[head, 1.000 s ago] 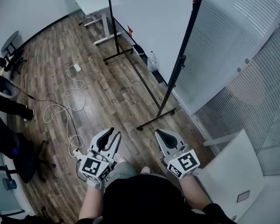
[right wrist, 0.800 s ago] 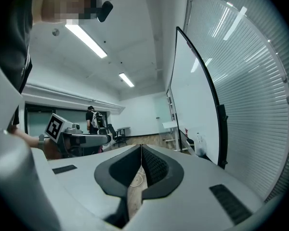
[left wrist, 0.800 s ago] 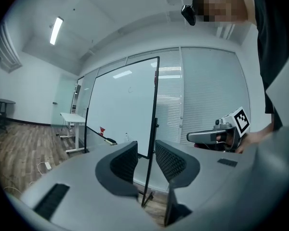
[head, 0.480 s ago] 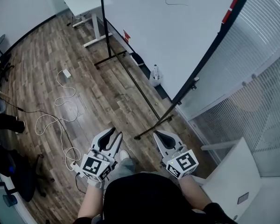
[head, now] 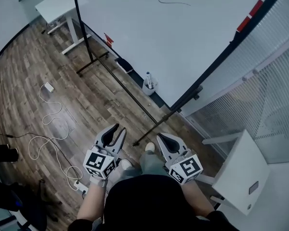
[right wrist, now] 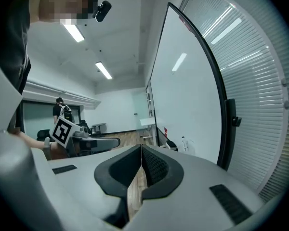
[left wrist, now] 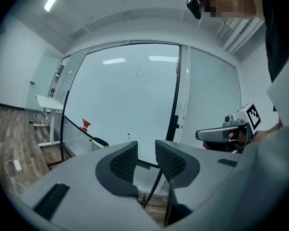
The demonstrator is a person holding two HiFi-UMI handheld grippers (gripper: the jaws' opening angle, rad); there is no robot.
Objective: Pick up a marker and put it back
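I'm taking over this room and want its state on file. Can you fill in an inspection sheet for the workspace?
Surface: bare wood floor.
Job's things: marker standing in a white cup at the whiteboard's lower edge.
Clutter: dark block and small red item along that same edge.
Grippers: left gripper open, nothing between the jaws; right gripper shut, empty.
Cables: white cable looping loose on the floor, from a white plug block.
Surroundings: white desk beyond the board; slatted blinds to the right.
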